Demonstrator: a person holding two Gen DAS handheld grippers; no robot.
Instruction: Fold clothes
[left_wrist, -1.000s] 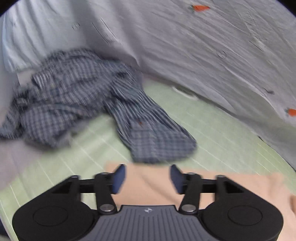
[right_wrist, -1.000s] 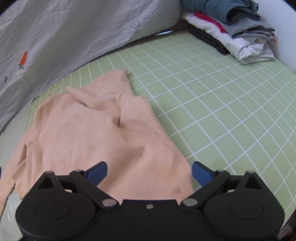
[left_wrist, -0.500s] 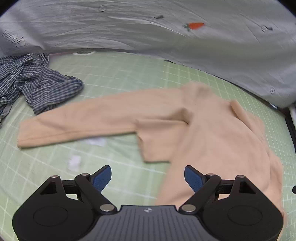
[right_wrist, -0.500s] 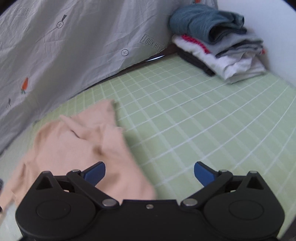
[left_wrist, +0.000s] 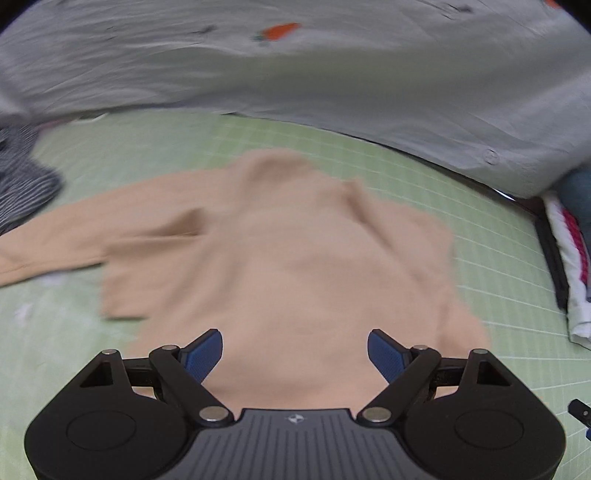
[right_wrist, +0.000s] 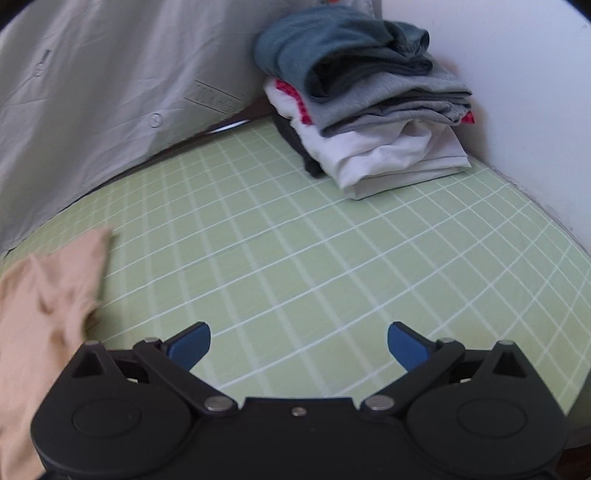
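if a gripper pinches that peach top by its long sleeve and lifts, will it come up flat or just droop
It will probably droop: the peach top lies limp on the green mat with soft creases near its sleeve, so it looks floppy. It likely weighs little, being thin. Lifted by the sleeve alone, the body would probably trail behind and bunch up.

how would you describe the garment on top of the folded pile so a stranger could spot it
Find the green grid mat, then the folded stack in its far right corner by the white wall. The teal top crowns it, loosely bunched, darker and bluer than the grey and white layers beneath.
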